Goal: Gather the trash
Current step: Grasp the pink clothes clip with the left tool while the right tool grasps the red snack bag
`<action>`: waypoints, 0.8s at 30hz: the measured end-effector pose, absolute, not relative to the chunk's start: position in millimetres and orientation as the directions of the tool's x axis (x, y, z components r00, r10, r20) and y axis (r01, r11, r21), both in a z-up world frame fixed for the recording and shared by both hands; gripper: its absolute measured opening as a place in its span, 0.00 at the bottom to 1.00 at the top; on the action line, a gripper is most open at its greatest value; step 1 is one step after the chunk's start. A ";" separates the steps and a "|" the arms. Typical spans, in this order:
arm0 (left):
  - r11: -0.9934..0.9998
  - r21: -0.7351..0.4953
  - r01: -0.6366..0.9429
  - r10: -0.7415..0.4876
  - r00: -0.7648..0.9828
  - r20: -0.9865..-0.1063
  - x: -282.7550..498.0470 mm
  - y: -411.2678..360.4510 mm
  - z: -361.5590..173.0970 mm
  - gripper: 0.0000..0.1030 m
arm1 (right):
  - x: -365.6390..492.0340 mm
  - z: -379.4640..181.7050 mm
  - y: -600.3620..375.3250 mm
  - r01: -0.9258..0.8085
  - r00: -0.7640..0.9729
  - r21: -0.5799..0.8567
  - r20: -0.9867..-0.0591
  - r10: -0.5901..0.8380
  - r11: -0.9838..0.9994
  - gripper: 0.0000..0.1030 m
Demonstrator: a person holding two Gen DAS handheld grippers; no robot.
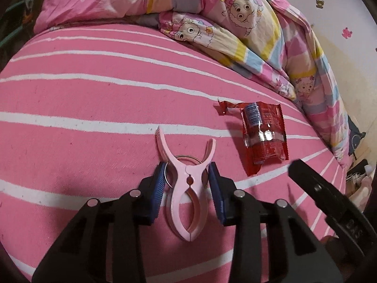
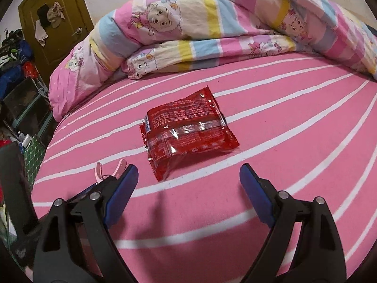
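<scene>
Left gripper point(image 1: 187, 176) straddling pink clip point(image 1: 187, 188) on bed point(image 1: 82, 99), jaws narrowed, contact unclear. Right gripper point(image 2: 188, 181) wide apart, short of red wrapper point(image 2: 186, 127) (the trash). Next: advance, then close.

Dim, pink-tinted indoor light; glare glints on the red wrapper point(image 2: 188, 127); soft shadows beneath it; fisheye bending, dark corners.

left gripper point(image 1: 187, 176) | jaws flank pink clip point(image 1: 186, 188), contact unclear | wrapper point(image 1: 264, 132) beside
</scene>
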State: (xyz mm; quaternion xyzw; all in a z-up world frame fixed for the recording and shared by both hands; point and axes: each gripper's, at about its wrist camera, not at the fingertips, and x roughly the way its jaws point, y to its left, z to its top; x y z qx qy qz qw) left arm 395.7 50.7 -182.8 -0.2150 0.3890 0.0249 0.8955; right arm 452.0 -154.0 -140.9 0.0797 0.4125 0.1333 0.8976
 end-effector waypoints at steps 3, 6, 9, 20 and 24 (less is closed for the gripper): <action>0.897 -0.386 -0.214 -0.134 0.700 -0.702 400.5 53.6 -182.6 0.34 | 459.5 -145.8 -148.7 -0.167 0.628 0.252 -0.718 0.299 0.953 0.85; 0.892 -0.398 -0.215 -0.143 0.702 -0.698 404.1 56.3 -182.5 0.34 | 467.4 -149.5 -141.9 -0.161 0.637 0.248 -0.713 0.292 0.955 0.85; 0.887 -0.410 -0.214 -0.151 0.704 -0.694 406.3 58.1 -182.1 0.34 | 476.1 -152.3 -133.9 -0.155 0.647 0.223 -0.713 0.269 0.962 0.85; 0.865 -0.450 -0.222 -0.182 0.697 -0.694 408.1 64.2 -182.4 0.34 | 508.4 -174.8 -120.6 -0.134 0.579 0.198 -0.780 0.238 0.971 0.80; 0.867 -0.446 -0.223 -0.179 0.695 -0.696 408.2 63.3 -182.1 0.34 | 508.9 -177.6 -117.9 -0.124 0.568 0.159 -0.798 0.202 0.979 0.60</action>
